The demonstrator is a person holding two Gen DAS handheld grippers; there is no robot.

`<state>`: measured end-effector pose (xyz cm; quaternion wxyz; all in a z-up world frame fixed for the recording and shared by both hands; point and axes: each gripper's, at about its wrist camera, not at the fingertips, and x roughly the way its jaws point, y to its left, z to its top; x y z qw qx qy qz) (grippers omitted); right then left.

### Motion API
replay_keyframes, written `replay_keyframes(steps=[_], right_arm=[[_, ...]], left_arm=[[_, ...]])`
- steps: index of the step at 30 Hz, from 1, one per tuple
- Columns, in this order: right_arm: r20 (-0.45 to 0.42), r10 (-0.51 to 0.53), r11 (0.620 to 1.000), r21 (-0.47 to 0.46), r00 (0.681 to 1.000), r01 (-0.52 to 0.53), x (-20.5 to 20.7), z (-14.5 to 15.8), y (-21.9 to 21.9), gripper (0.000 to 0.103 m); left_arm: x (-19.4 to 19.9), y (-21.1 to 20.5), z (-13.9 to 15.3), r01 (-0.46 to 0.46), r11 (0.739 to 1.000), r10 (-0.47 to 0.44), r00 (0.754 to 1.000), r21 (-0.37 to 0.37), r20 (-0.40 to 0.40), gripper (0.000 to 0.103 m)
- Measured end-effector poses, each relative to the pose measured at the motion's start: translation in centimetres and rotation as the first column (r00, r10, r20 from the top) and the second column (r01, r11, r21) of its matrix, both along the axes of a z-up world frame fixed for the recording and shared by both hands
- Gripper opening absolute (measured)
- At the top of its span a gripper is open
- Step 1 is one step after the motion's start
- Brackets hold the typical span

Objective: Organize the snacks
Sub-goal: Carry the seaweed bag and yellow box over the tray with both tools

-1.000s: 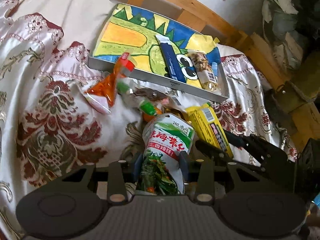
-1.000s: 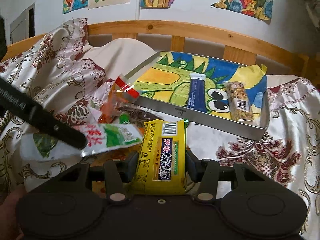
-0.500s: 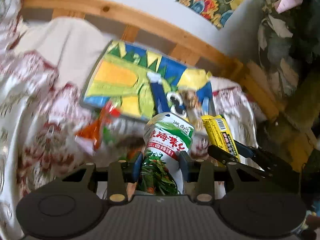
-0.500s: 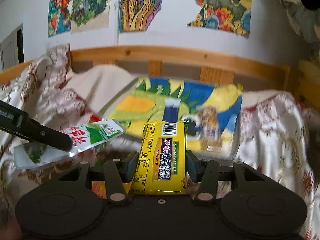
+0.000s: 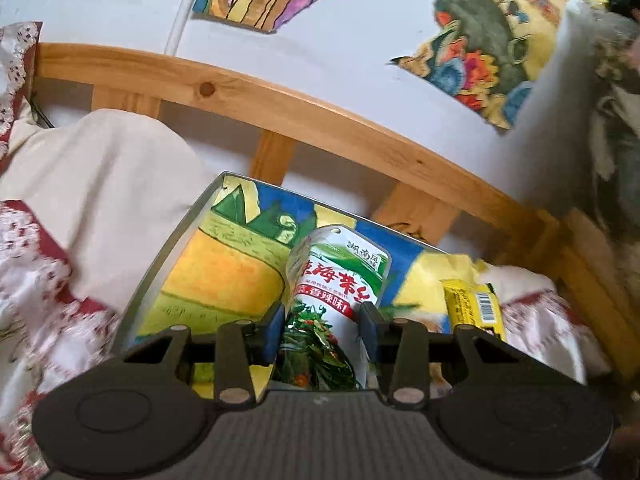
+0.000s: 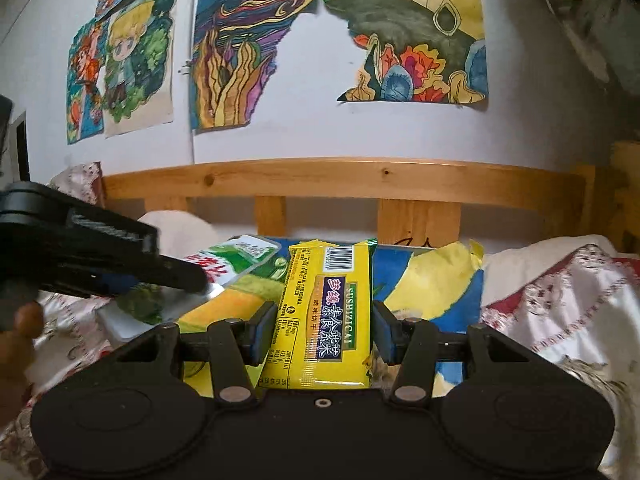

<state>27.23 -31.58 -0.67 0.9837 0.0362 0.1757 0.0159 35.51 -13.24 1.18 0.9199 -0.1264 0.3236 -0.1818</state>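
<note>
Both clamped: left gripper [image 5: 322, 330] on seaweed pouch [image 5: 334, 280]; right gripper [image 6: 324, 336] on yellow "SUSHIZICAI" packet [image 6: 326, 312].

The left gripper [image 5: 322, 332] is held level above the painted tray [image 5: 168, 256], its two blue-padded fingers pressed against the sides of a green-and-white snack packet [image 5: 336, 280] that stands upright between them. The right gripper [image 6: 324, 330] is held just to the right of it over the same tray, its fingers clamped on a yellow snack packet [image 6: 326, 312]. In the right wrist view, part of a hand [image 6: 18, 344] is seen behind the left gripper, at the near left of the tray.
</note>
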Motion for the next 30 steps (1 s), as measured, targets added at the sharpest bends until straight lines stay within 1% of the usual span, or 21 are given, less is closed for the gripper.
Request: replay_keyframes(steps=[4, 8, 12, 16, 20, 23, 25, 26, 28, 30], right_arm=[[0.025, 0.003, 1.0, -0.009, 1.0, -0.002, 1.9, -1.9, -0.4, 0.052], [0.01, 0.006, 0.999, -0.031, 1.0, -0.006, 3.3, -4.4, -0.4, 0.052], [-0.012, 0.011, 0.999, -0.04, 1.0, -0.012, 4.5, -6.2, -0.2, 0.052], [-0.017, 0.026, 0.997, -0.073, 1.0, -0.028, 5.2, -6.7, 0.5, 0.052], [-0.033, 0.028, 0.995, -0.096, 0.999, -0.031, 5.6, -7.1, 1.0, 0.052], [-0.058, 0.029, 0.995, -0.091, 0.998, -0.034, 5.9, -7.4, 0.9, 0.053], [-0.065, 0.03, 0.996, -0.086, 0.997, -0.035, 6.0, -7.4, 0.8, 0.053], [-0.059, 0.031, 0.996, -0.086, 0.998, -0.036, 5.9, -7.4, 0.8, 0.056], [-0.049, 0.037, 0.995, -0.085, 0.998, -0.041, 5.7, -7.1, 0.9, 0.062], [-0.04, 0.042, 0.996, -0.078, 0.998, -0.045, 5.4, -6.7, 0.9, 0.07]], left_arm=[[2.0, -1.7, -2.2, -0.067, 0.997, 0.067, 0.998, 0.026, 0.02, 0.044], [3.0, -2.7, -4.1, -0.105, 0.993, 0.103, 0.994, 0.051, 0.034, 0.044], [3.9, -3.1, -5.4, -0.14, 0.987, 0.138, 0.99, 0.08, 0.03, 0.044], [4.3, -3.6, -6.5, -0.144, 0.981, 0.142, 0.99, 0.132, 0.021, 0.045], [3.9, -4.1, -7.1, -0.14, 0.978, 0.136, 0.99, 0.157, 0.037, 0.047], [4.1, -4.5, -7.0, -0.134, 0.975, 0.13, 0.991, 0.178, 0.034, 0.054], [4.0, -4.5, -7.1, -0.141, 0.973, 0.139, 0.99, 0.184, 0.023, 0.056], [3.9, -4.3, -7.1, -0.148, 0.973, 0.146, 0.989, 0.176, 0.022, 0.057], [3.7, -3.6, -6.9, -0.162, 0.976, 0.162, 0.987, 0.147, 0.014, 0.066], [3.3, -2.7, -6.3, -0.185, 0.975, 0.184, 0.983, 0.125, 0.017, 0.074]])
